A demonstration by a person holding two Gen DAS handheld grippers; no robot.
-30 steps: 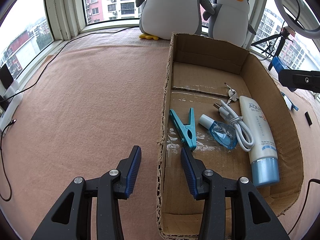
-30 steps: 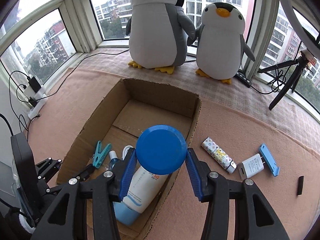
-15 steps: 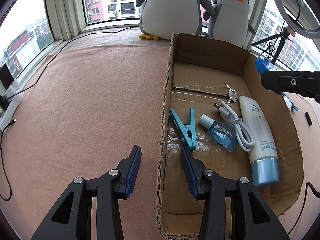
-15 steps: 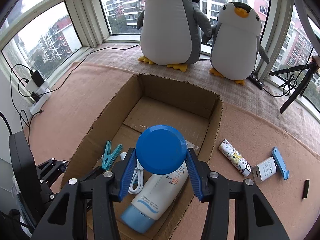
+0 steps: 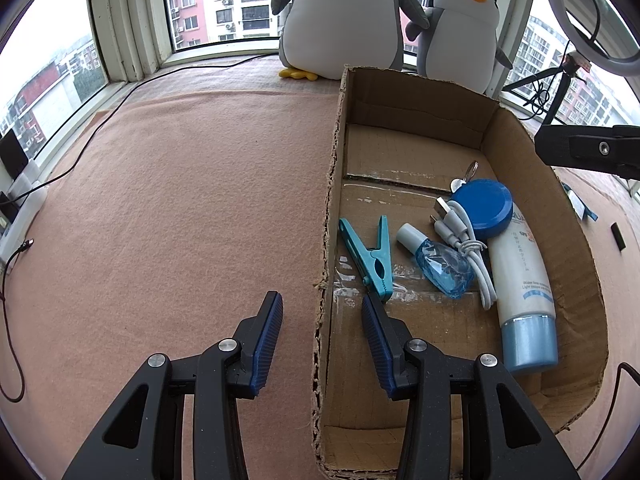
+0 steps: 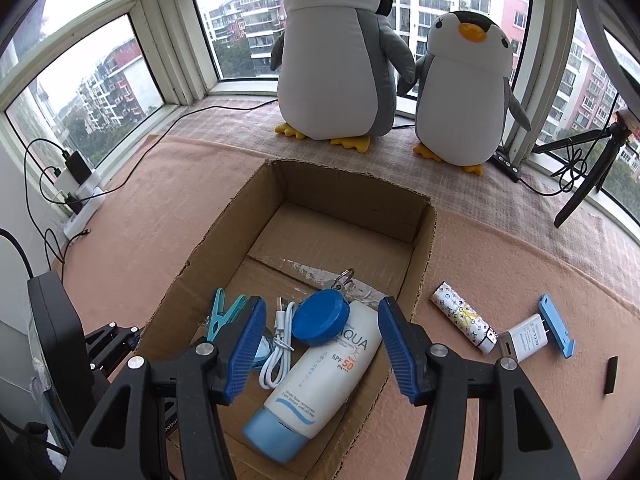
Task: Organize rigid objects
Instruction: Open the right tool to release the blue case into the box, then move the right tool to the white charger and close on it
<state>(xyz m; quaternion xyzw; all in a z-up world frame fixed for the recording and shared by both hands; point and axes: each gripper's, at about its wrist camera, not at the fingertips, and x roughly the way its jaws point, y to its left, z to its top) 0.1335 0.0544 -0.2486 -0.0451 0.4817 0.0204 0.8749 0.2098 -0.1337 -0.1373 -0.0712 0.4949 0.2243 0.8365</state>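
The round blue plastic tin [image 6: 319, 317], held half a second ago between the fingers of the right claw [image 6: 322, 350], now lies released inside the open brown cardboard box [image 6: 423, 264] at lower centre, tilted against the white sunscreen tube [image 6: 320, 376]. Both claws gape empty, the left claw [image 5: 322, 342] straddling the box's wall. Four small items at right, including a patterned tube [image 6: 462, 317], apparently await collection.

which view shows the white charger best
The right wrist view: the charger lies in plain sight on the mat, right of the box, beside a blue stand. In the left wrist view the box wall hides it almost entirely.
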